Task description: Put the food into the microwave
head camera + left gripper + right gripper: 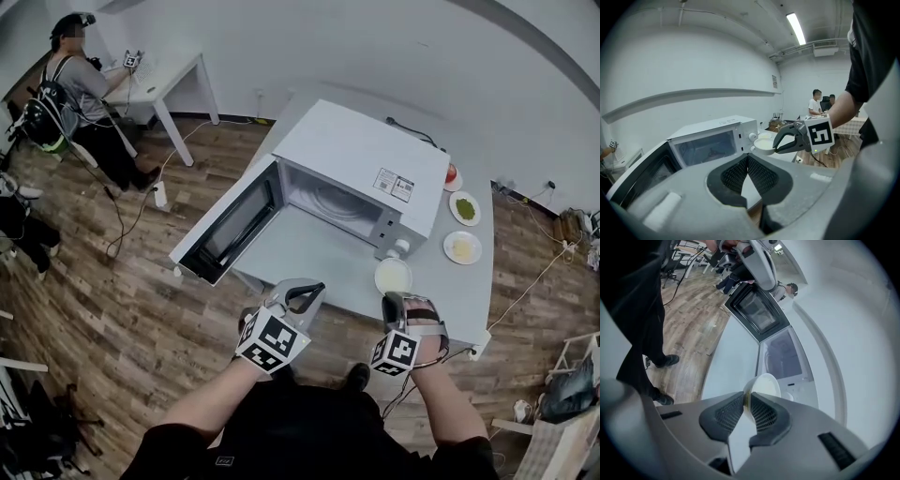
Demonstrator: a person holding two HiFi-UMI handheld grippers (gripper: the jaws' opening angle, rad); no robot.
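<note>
**Bowl held in front of the open microwave**

The white bench (pixel 459 309) carries a white microwave (pixel 366 150) with its door (pixel 230 225) swung wide open and the cavity bare. The left gripper (pixel 747 161) is clenched on nothing, its pads meeting. The right gripper (pixel 746 401) is grasping the rim of a white bowl (pixel 763 386) of pale food, held over the bench just in front of the microwave's knobs, outside the cavity.

Only the head view shows three small plates (pixel 463 228) past the microwave, with green, yellow and red food. Only the left gripper view shows the bowl side-on. A label (pixel 394 185) on the microwave's top has red and black print, too small to read.
</note>
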